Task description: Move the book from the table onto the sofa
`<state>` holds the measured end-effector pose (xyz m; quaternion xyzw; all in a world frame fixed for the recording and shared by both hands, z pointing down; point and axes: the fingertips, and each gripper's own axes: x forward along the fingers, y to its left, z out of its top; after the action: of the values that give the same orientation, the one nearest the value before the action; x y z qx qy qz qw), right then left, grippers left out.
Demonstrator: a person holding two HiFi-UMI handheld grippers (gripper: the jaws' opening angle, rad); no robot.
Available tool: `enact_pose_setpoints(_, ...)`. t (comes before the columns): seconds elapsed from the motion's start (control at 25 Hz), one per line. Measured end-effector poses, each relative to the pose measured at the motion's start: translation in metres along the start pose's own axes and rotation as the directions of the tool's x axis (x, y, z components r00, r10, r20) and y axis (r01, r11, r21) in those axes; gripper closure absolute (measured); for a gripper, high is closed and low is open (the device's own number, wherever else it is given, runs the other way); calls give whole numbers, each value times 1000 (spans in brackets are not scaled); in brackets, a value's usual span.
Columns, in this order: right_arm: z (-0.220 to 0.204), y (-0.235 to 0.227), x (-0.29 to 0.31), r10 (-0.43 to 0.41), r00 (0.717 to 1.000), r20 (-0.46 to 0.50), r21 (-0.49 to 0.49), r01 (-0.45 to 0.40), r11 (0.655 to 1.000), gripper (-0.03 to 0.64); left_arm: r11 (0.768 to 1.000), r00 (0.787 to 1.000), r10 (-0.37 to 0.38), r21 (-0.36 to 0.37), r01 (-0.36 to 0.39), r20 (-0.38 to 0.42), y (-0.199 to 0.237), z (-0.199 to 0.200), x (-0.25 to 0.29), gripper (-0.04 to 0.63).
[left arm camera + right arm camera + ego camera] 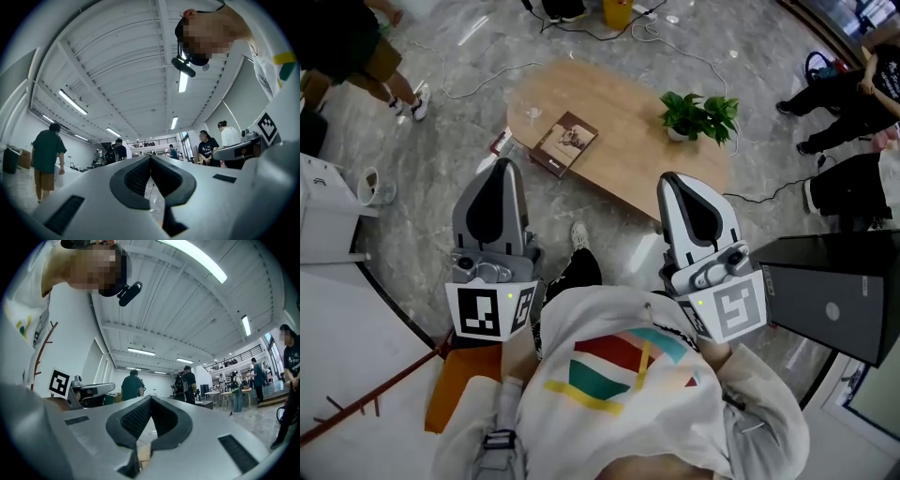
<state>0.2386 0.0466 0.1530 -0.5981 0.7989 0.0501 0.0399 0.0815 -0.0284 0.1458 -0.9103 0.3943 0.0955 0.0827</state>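
Observation:
The book [565, 142], brown-covered with a picture on it, lies on the near left part of the oval wooden table [628, 141] in the head view. My left gripper [502, 166] is held in front of my chest, short of the table and just near of the book, its jaws closed with nothing between them. My right gripper [668, 178] is level with it at the table's near edge, also closed and empty. In the left gripper view [150, 158] and the right gripper view [150, 399] the tips meet and point slightly upward at the ceiling. No sofa is in view.
A potted plant [701, 117] stands on the table's right end and a small cup [532, 114] near the book. A black box [830, 305] is at my right, a white cabinet [323, 216] at my left, an orange object [459, 389] by my feet. Cables cross the marble floor; people stand around.

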Motion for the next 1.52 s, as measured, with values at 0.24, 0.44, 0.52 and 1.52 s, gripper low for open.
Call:
enact_pose_setpoints(0.24, -14, 7, 113, 55, 998, -26, 8, -55, 998, 606, 999, 999, 46, -16, -46, -9, 94, -23, 39, 589)
enact_pose_setpoints(0.44, -31, 11, 190, 82, 995, -60, 3, -82, 997, 606, 996, 996, 86, -36, -86, -19, 165, -42, 65, 589)
enact_pose_setpoints(0.52, -36, 9, 208, 84, 994, -72, 3, -84, 996, 606, 993, 994, 105, -52, -106, -21, 186, -51, 76, 589)
enact_pose_setpoints(1.52, -272, -66, 322, 309, 927, -213, 379, -213, 901, 606, 824, 966, -71, -561, -84, -248, 154, -401, 126, 559)
